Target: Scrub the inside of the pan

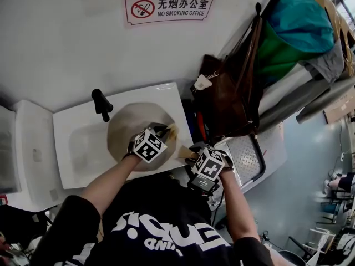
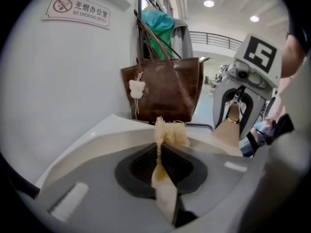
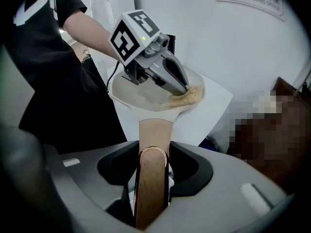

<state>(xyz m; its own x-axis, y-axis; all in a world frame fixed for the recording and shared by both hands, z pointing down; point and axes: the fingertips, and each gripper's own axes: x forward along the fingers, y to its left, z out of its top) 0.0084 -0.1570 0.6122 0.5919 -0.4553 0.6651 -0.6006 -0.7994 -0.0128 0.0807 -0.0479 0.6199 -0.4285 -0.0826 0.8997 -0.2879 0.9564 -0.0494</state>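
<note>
A beige pan [image 1: 128, 127] sits over the white sink [image 1: 72, 148], with its wooden handle [image 1: 186, 154] pointing right. My right gripper [image 1: 192, 155] is shut on that handle [image 3: 153, 164], as the right gripper view shows from close up. My left gripper [image 1: 166, 131] is shut on a pale loofah scrubber [image 1: 173, 131]. The scrubber [image 3: 187, 97] rests on the inside of the pan [image 3: 141, 93] near its far rim, under the left gripper [image 3: 183, 89]. In the left gripper view the scrubber [image 2: 170, 132] sticks out past the jaws of the left gripper [image 2: 160, 149], and the right gripper [image 2: 243, 106] stands opposite.
A black faucet [image 1: 101, 104] stands at the sink's back left. A brown leather bag [image 1: 227, 98] hangs against the wall just right of the sink, with teal and green clothes [image 1: 299, 32] above it. A metal tray [image 1: 249, 154] lies under my right gripper.
</note>
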